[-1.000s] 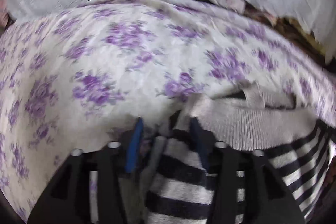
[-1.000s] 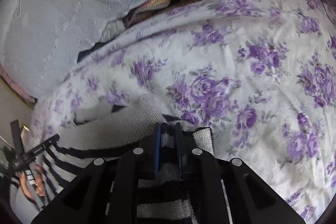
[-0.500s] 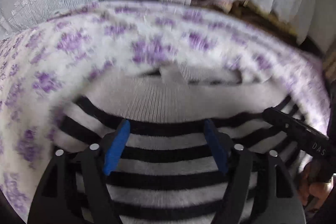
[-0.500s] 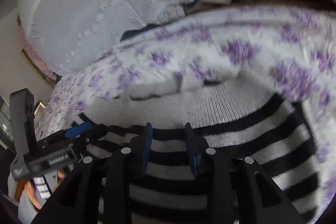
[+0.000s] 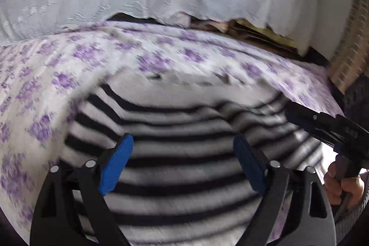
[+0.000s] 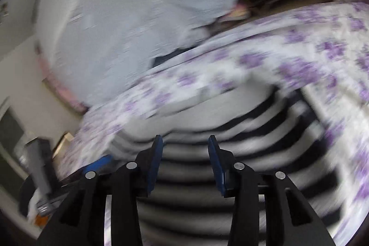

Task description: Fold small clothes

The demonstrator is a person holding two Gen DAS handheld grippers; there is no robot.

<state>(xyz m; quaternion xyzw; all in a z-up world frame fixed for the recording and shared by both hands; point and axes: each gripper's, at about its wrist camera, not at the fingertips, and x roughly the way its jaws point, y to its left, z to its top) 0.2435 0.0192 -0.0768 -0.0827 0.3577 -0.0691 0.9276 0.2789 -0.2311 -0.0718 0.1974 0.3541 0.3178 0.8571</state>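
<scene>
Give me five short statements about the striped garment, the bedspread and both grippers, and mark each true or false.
1. The striped sweater lies on a floral bedspread. True.
2. The bedspread's flowers are red. False: they are purple.
3. The left gripper is clamped on the sweater. False: its jaws stand wide apart with nothing pinched between them, having just been opening.
4. The right gripper is open over the sweater. True; its jaws have just been opening too.
5. The sweater's stripes are green and yellow. False: they are black and white.
</scene>
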